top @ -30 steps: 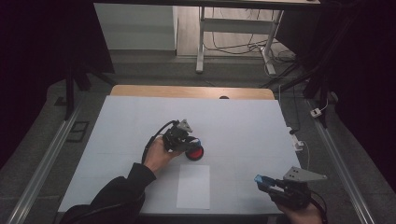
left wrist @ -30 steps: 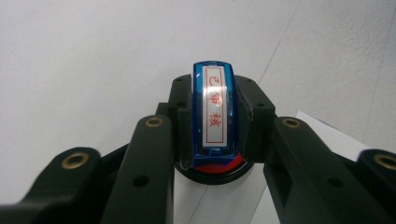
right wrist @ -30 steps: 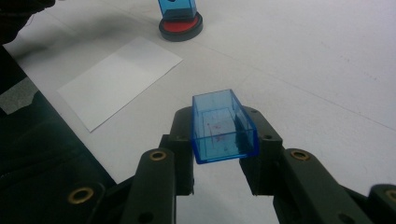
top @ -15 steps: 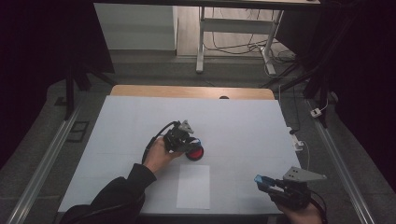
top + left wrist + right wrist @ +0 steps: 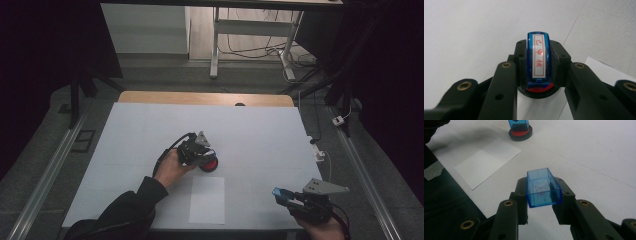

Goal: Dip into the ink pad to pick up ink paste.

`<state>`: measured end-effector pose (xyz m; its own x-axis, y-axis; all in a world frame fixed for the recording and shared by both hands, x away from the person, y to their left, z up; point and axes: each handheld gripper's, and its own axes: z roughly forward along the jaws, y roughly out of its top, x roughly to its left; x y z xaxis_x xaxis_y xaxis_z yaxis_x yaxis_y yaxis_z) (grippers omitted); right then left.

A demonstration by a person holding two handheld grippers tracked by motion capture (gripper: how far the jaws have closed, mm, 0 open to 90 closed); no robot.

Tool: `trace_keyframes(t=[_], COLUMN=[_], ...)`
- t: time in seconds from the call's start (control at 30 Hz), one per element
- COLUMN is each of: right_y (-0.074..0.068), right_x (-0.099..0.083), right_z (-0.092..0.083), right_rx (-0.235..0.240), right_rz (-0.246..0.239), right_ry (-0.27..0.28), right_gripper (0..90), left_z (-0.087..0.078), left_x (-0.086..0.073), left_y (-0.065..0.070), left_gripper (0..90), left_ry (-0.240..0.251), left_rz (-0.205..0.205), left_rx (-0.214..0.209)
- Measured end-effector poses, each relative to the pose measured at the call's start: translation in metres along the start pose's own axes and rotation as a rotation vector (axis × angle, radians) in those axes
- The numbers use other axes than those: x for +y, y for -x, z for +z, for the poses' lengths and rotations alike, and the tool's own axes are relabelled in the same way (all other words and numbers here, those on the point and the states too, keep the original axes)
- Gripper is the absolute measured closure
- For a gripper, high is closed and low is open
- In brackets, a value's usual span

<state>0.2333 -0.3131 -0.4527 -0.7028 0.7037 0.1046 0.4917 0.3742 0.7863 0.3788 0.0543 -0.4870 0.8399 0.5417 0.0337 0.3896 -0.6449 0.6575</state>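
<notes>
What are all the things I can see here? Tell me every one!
Stamp: 1, blue with a white label and red signs, held on the ink pad by the left gripper.
Ink pad: 1, round, black with red inside, middle of the table.
Stamp cap: 1, clear blue, open and hollow, held by the right gripper above the table.
Paper sheet: 1, white, flat on the table's near edge.
Table: 1, white top with a wooden far edge.
Left gripper: 1, black, fingers shut on the stamp.
Right gripper: 1, black, fingers shut on the stamp cap.
Person's hands: 2, one on each gripper; left arm in a dark sleeve.
</notes>
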Motion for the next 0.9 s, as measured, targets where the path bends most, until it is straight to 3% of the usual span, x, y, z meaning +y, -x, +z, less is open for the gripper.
trace_keyframes(t=[0.2,0.33,0.53,0.73,0.9], right_y=[0.000,0.000,0.000,0.000,0.000], right_x=[0.000,0.000,0.000,0.000,0.000], right_z=[0.000,0.000,0.000,0.000,0.000], right_rx=[0.000,0.001,0.001,0.002,0.004], right_rz=[0.002,0.003,0.003,0.001,0.000], right_ry=[-0.001,0.000,-0.001,-0.002,-0.002], right_gripper=[68.0,68.0,68.0,68.0,68.0], left_z=[0.001,0.001,0.001,0.000,0.000], left_x=[-0.003,-0.006,-0.006,-0.002,-0.001], left_y=[-0.011,-0.016,-0.015,0.000,0.002], left_gripper=[70.4,70.4,70.4,70.4,70.3], left_ry=[0.022,0.032,0.039,0.018,0.012], left_rz=[-0.078,-0.106,-0.099,-0.015,0.001], left_rx=[-0.061,-0.089,-0.082,0.001,0.012])
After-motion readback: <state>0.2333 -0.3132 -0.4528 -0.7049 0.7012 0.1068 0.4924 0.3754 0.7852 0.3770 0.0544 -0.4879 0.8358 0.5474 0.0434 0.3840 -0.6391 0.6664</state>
